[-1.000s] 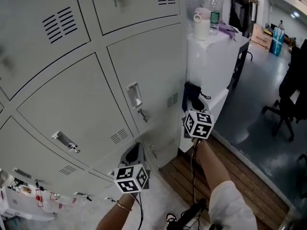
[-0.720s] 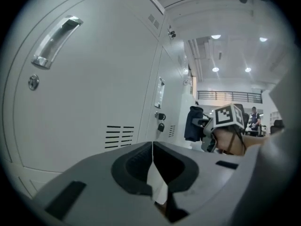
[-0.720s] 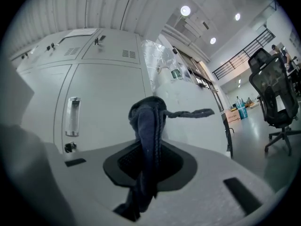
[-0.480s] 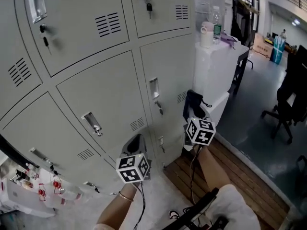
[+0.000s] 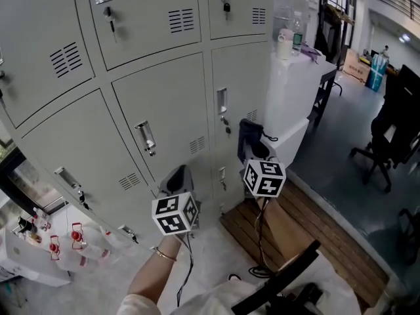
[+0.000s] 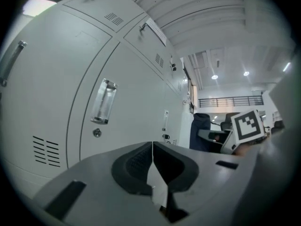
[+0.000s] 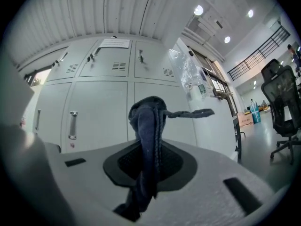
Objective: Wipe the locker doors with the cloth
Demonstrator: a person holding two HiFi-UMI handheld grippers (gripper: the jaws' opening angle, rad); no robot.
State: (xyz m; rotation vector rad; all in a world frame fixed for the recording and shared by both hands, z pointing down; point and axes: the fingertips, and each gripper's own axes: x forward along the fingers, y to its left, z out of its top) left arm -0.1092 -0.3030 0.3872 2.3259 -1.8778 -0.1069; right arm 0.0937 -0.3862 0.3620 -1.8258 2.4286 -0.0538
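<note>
locker doors (image 5: 164,97): grey metal bank that fills the left and centre of my head view; flat panels, vents low on each.
open room: doors run wide to my left and up. To my right a white cabinet (image 5: 292,90) stands against the bank's end, so my strokes stop there.
floor edge: wooden platform (image 5: 315,222) under my right arm, office chair (image 5: 394,120) well apart.
cloth (image 7: 146,126): dark, soft, limp and light, I judge. It's bunched upright with a loose tail flopping right, and looks short of the doors.
hold: pinch it mid-bunch, so a pad of cloth leads.
right gripper (image 7: 148,161): jaws pinching the cloth.
left gripper (image 6: 152,150): jaws pressed together, nothing between, low by the bottom doors.
snags: recessed handle (image 5: 146,138) and hanging key (image 5: 226,123) could catch the tail.
</note>
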